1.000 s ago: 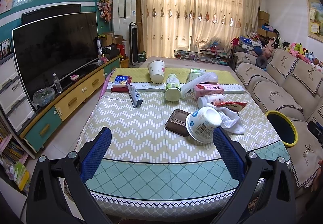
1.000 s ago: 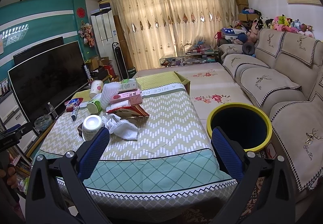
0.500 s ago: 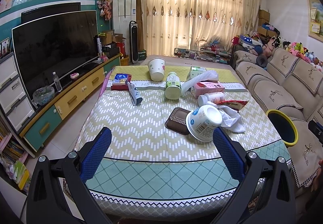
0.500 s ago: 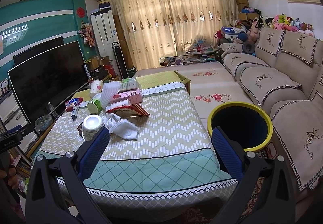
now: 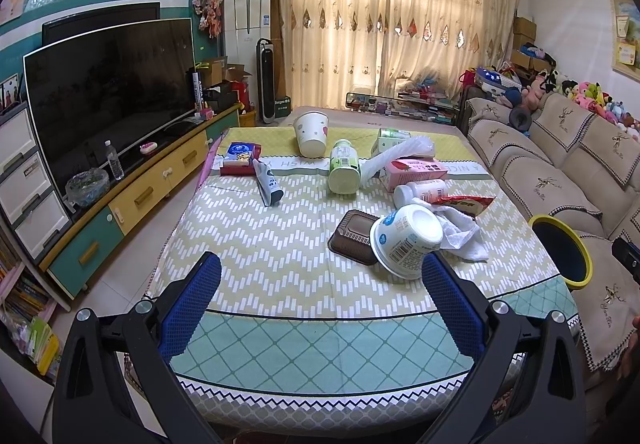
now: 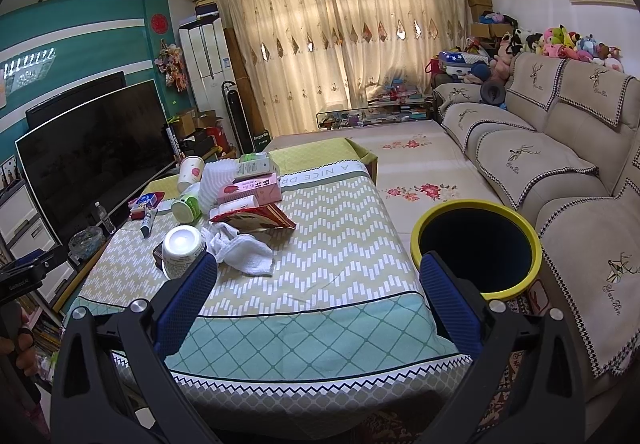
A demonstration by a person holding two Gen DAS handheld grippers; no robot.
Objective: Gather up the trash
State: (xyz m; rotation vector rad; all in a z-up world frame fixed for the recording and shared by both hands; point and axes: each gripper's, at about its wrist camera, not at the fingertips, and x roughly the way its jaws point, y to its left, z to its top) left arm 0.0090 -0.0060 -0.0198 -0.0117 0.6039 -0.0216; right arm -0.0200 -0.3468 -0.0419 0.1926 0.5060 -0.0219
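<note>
Left wrist view
Left tongs [image 5: 320, 298]: spread apart, empty, at the table's [image 5: 260, 256] near edge.
Yogurt tub [image 5: 406, 246]: on its side toward the right edge, leaning on a brown tray [image 5: 354, 230].
White cloth [image 5: 462, 234]: just behind the tub.

Right wrist view
Right tongs [image 6: 316, 294]: spread apart, empty.
Trash bin [image 6: 478, 244]: yellow-rimmed, on the floor beside the table's right edge.
Red wrapper [image 6: 256, 218]: mid-table, touching the cloth.

Daylight glows through the drawn curtains [image 5: 384, 32] ahead of me, brightest at their middle, and the room is evenly lit and sharp. Shadows on my table [image 5: 256, 244] below the curtains are soft. Both fisheye views bend straight lines, corners black.
</note>
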